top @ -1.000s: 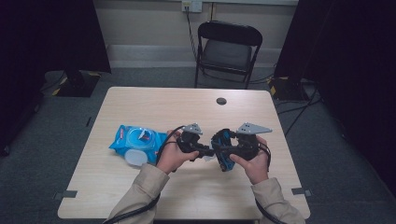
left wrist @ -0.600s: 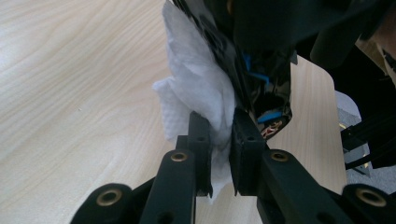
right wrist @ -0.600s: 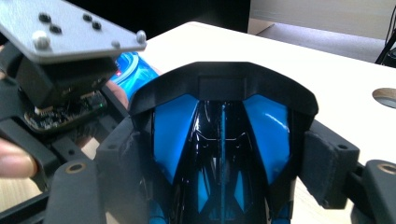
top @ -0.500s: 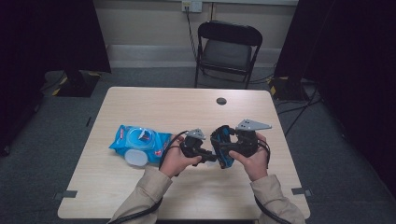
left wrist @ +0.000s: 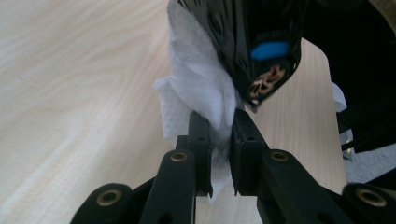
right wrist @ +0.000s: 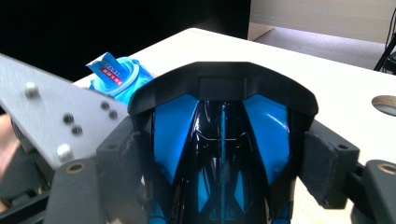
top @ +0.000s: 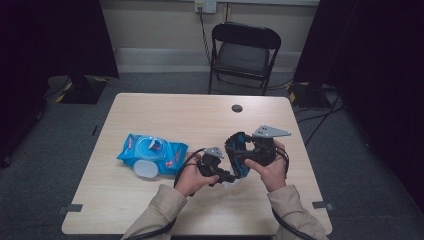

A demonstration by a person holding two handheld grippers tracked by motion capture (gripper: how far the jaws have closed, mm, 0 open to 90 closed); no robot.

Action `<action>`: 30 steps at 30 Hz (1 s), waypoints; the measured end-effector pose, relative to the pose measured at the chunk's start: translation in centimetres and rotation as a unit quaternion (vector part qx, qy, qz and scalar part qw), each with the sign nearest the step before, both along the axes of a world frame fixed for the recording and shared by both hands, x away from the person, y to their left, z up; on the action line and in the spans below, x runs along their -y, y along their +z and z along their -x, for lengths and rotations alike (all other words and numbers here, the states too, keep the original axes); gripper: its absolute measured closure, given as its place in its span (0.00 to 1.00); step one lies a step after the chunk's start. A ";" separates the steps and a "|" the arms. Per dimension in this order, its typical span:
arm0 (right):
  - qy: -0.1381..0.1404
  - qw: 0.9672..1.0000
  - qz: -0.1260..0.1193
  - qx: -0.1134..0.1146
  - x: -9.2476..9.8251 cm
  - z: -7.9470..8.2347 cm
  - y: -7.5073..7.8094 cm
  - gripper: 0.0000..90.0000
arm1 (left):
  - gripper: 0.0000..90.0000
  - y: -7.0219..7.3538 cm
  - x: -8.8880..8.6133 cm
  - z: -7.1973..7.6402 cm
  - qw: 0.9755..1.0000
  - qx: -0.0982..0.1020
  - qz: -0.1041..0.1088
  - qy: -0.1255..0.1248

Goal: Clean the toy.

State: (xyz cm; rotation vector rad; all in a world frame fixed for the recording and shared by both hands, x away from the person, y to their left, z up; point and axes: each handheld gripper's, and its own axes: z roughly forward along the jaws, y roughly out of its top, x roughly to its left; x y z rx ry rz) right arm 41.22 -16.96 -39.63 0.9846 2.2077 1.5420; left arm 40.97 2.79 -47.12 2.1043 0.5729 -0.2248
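A glossy black and blue device (right wrist: 219,93) sits between the wide-set pads of my right gripper (right wrist: 224,149), which is shut on its sides. In the high view that gripper (top: 242,157) holds the device (top: 235,150) above the table's front right. My left gripper (left wrist: 218,123) is shut on a crumpled white wipe (left wrist: 196,93), and the wipe presses against the device's (left wrist: 252,42) lower end. From above, the left gripper (top: 225,176) sits just below and left of the device, with the wipe (top: 231,183) showing at its tip.
A blue pack of wet wipes (top: 150,152) with its round lid open lies on the wooden table (top: 165,115), left of my hands, also the pack (right wrist: 114,74). A cable hole (top: 237,108) is farther back. A folding chair (top: 245,50) stands beyond the table.
My left hand has moved toward the near edge and slightly right, carrying the wipe lower along the device. The right gripper and device have stayed nearly still.
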 end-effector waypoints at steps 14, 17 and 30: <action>-0.006 1.000 -0.002 -0.001 0.8 0.1 -0.2 0.28 | 0.89 2.0 -2.8 -1.2 0.999 0.020 -0.001 0.035; -0.006 1.000 -0.002 -0.003 0.9 0.2 -0.4 0.28 | 0.89 3.2 -3.5 -1.7 0.998 0.031 0.005 0.046; 0.005 1.000 -0.003 -0.004 0.7 0.7 -0.7 0.28 | 0.89 6.1 -4.4 -3.0 0.996 0.056 0.035 0.060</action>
